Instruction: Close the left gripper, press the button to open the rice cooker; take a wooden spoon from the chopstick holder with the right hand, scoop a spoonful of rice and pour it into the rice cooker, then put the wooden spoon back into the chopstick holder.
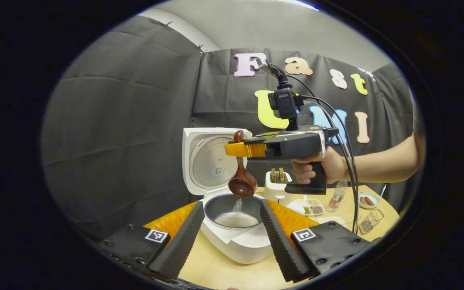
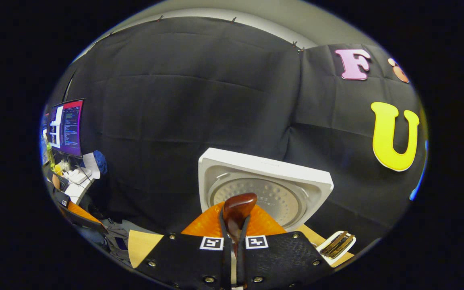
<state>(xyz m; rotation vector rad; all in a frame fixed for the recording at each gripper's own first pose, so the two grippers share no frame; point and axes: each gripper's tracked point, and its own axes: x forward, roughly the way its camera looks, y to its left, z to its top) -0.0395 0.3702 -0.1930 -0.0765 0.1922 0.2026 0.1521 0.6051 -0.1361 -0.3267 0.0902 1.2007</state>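
Right tool (image 1: 245, 150) clamped on wooden spoon (image 1: 241, 177), handle near vertical, bowl directly above open rice cooker (image 1: 236, 237), rice falling in. Chopstick holder (image 1: 277, 185) just beside, nearer right hand. Left tool (image 1: 232, 233) spread wide.

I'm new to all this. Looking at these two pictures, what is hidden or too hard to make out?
- Left gripper view: the rice cooker front, with its button, sits behind the left tongs.
- Left gripper view: the contents of the small dishes at the table's far side are too small to name.
- Right gripper view: the wooden spoon bowl and the pot lie below the right tongs, out of sight.
- Right gripper view: the holder is cut off by the edge.
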